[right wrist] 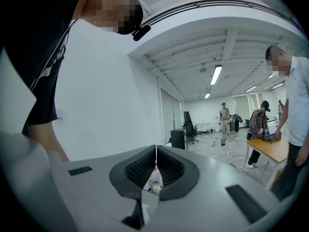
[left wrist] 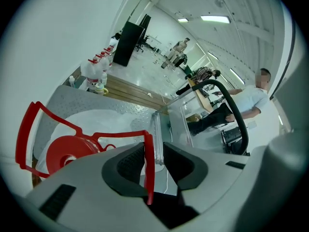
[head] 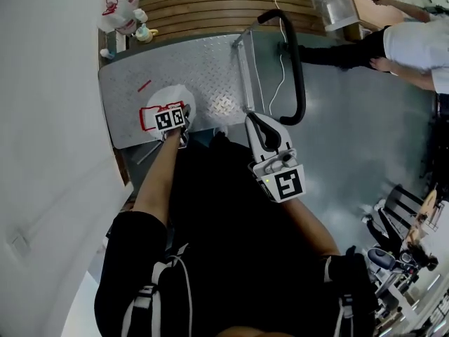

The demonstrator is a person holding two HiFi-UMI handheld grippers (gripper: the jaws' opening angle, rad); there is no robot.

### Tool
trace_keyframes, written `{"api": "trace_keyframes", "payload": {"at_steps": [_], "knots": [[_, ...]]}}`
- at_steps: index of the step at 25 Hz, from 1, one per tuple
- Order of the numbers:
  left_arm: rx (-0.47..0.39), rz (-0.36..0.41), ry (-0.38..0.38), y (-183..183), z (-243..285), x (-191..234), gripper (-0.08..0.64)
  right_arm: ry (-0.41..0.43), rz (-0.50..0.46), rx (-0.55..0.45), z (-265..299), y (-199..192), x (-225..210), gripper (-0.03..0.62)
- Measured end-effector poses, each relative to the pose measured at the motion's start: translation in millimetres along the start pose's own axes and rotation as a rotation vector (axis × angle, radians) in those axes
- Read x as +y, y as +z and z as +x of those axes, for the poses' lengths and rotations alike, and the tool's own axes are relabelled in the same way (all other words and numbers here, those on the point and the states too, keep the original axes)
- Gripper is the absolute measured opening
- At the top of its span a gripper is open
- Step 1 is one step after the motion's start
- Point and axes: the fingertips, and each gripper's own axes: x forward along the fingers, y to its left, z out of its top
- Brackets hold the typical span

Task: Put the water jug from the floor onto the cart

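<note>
Water jug (head: 168,95) stands on the cart (head: 210,65), on its grey checker-plate deck, at the near left part of the deck close to the white wall. I see a pale, translucent rounded body with a wide red cap (left wrist: 71,152) on top. A thin red handle frame (left wrist: 96,135) runs out from the cap and loops up around it.

My left claw (left wrist: 154,154) points down onto the jug. Its jaws are released: they stand slightly apart with the upright bar of the red frame between them. The bar lies close against one ribbed pad, and a clear gap separates it from the other, so nothing is pinched.

My right claw (right wrist: 155,151) is clenched on nothing, with its pads meeting at the tips. In the head view it (head: 258,123) hangs just beside the cart's black push bar (head: 298,69), apart from the jug.

More jugs with red handles (head: 118,5) stand in a cluster beyond the deck's far left corner.
</note>
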Motion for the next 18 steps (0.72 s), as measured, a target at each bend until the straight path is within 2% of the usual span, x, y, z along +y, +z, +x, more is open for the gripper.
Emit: {"api": "trace_keyframes", "payload": {"at_steps": [7, 11, 16, 18], "knots": [[-0.067, 0.056, 0.046, 8.2, -13.6, -2.4, 0.132, 0.01, 0.001, -0.017, -7.0, -1.7, -16.4, 0.018], [-0.124, 0.127, 0.064, 7.1, -38.3, -13.5, 0.131, 0.045, 0.013, -0.041, -7.8, 1.6, -18.1, 0.018], [-0.178, 0.211, 0.025, 2.2, -67.1, -38.3, 0.127, 0.093, 0.027, -0.072, -1.4, 2.5, -17.7, 0.018], [-0.227, 0.235, 0.028, -2.0, -81.5, -48.7, 0.092, 0.116, 0.035, -0.079, 0.4, 1.3, -13.6, 0.018]]}}
